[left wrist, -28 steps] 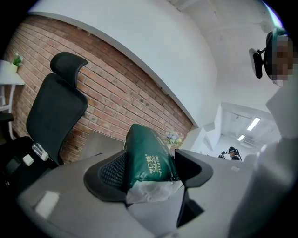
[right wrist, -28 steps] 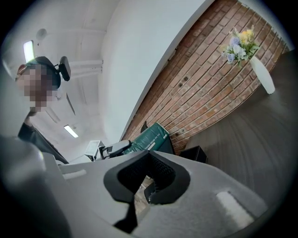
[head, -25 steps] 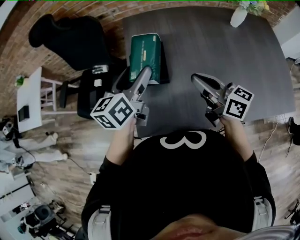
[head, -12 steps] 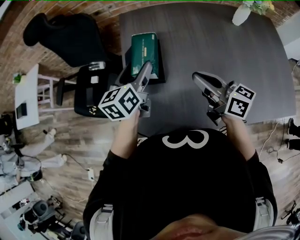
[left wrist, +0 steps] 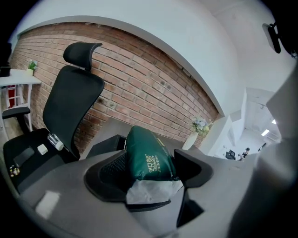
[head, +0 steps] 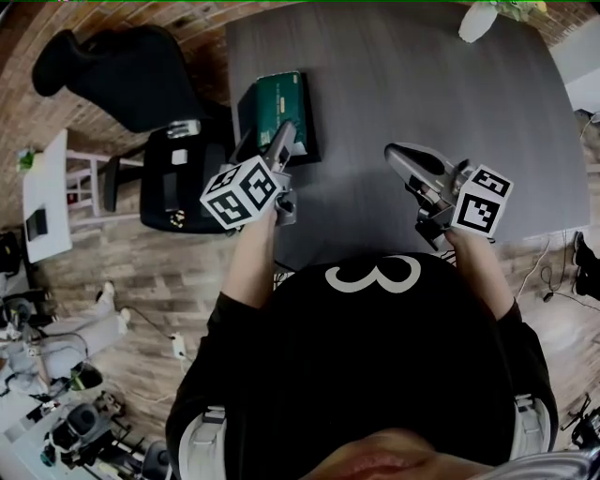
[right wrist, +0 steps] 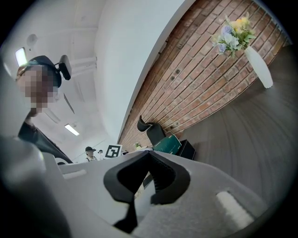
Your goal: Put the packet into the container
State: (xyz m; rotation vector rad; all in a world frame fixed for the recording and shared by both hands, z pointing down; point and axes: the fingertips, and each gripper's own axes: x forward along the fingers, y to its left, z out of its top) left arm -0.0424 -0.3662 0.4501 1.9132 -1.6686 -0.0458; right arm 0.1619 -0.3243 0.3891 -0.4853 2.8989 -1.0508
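Note:
A green packet (head: 279, 101) with a white near end lies lengthwise over a black container (head: 310, 141) at the dark table's left edge. My left gripper (head: 283, 141) is at the packet's near end. In the left gripper view the packet (left wrist: 148, 158) fills the gap between the jaws, which are shut on it, and the container's wall (left wrist: 103, 144) shows behind. My right gripper (head: 396, 157) hovers over the table to the right, shut and empty, its pads meeting at the tip (right wrist: 150, 156). From there the packet (right wrist: 166, 144) and container (right wrist: 187, 149) show far off.
A white vase of flowers (head: 476, 26) stands at the table's (head: 431, 94) far right end, also seen as the vase (right wrist: 259, 67). A black office chair (head: 122, 80) and a black seat (head: 173, 187) stand left of the table. A brick wall (left wrist: 139, 88) runs behind.
My left gripper has edged forward and slightly left with the packet's near end, over the black container. The right gripper has stayed where it was.

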